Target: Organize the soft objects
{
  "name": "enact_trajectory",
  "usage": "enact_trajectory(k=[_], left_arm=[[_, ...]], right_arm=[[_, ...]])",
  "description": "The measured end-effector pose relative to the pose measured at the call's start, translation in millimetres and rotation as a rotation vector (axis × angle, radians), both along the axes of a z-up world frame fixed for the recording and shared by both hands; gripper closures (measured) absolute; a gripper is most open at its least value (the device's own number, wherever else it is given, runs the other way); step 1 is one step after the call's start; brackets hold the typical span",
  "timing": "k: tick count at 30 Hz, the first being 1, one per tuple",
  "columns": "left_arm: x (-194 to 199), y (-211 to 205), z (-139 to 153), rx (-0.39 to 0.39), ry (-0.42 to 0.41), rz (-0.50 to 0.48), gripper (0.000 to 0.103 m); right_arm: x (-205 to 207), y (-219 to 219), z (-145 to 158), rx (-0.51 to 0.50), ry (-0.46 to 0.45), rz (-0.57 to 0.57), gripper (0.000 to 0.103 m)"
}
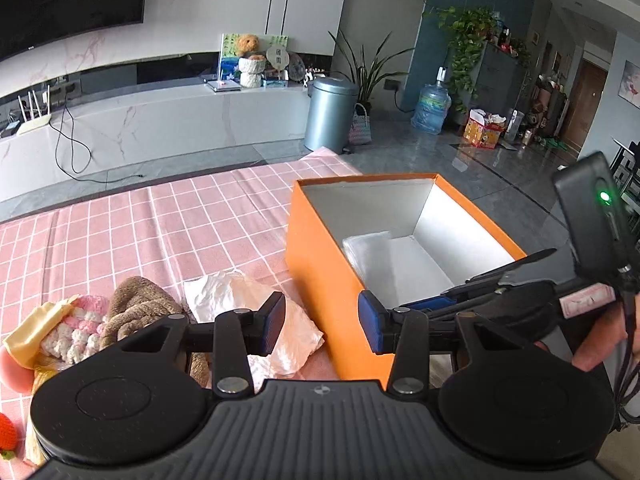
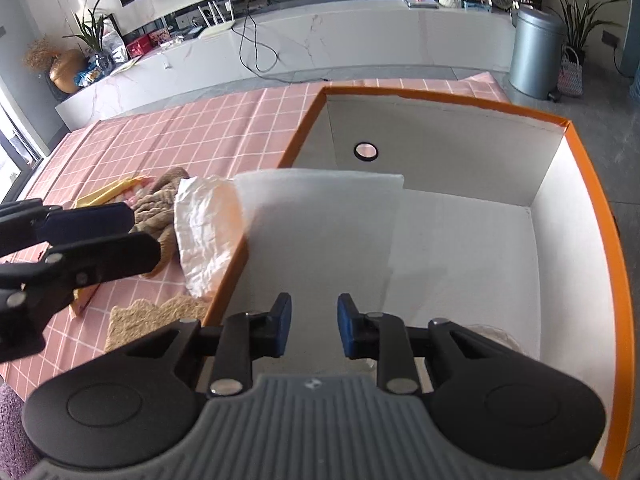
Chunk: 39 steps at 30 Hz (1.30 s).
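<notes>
An orange box (image 1: 320, 264) with a white inside stands open on the pink checked cloth (image 1: 160, 216). A white foam sheet (image 2: 320, 224) lies inside it. Left of the box lie a crumpled white cloth (image 1: 236, 292), a brown knitted piece (image 1: 136, 300) and a pink and white crocheted item (image 1: 76, 328). My left gripper (image 1: 322, 322) is open and empty, above the box's near left corner. My right gripper (image 2: 311, 326) is open and empty, over the box's inside; it also shows in the left wrist view (image 1: 500, 280).
A tan flat mat (image 2: 156, 316) lies near the box's corner. A red crocheted item (image 1: 8, 436) sits at the left edge. Beyond the table are a grey bin (image 1: 330, 116), a water jug (image 1: 431, 108) and a white TV bench (image 1: 160, 120).
</notes>
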<state>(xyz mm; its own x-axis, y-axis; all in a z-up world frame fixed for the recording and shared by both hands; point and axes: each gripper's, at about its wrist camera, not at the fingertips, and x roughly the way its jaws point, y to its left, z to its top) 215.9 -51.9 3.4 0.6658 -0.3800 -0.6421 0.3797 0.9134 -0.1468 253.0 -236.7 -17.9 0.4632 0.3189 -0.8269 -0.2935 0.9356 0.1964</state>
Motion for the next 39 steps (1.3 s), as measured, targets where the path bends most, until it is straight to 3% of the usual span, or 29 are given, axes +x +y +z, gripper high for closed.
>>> enact_trajectory(k=[7, 10, 19, 27, 32, 39], left_arm=[[10.7, 2.8, -13.5, 0.018, 0.030, -0.002, 0.053], [8.2, 9.2, -14.6, 0.012, 0.024, 0.000, 0.053], [-20.1, 46.1, -0.9, -0.067, -0.018, 0.058, 0.055], [-54.0, 92.6, -5.2, -0.092, 0.009, 0.154, 0.055], [-68.3, 116.9, -21.8, -0.120, 0.075, 0.214, 0.055], [-76.1, 147.5, -30.4, -0.130, 0.052, 0.307, 0.053]], right_arm=[[23.7, -0.5, -13.5, -0.009, 0.056, -0.013, 0.079], [19.9, -2.3, -10.4, -0.014, 0.037, -0.013, 0.079], [-35.2, 12.4, 34.7, -0.033, -0.257, -0.024, 0.071], [-72.7, 56.2, 55.8, 0.008, -0.392, 0.073, 0.071], [-90.7, 102.4, 40.1, -0.032, -0.364, 0.169, 0.071], [-86.7, 139.5, 9.8, -0.127, -0.342, 0.147, 0.066]])
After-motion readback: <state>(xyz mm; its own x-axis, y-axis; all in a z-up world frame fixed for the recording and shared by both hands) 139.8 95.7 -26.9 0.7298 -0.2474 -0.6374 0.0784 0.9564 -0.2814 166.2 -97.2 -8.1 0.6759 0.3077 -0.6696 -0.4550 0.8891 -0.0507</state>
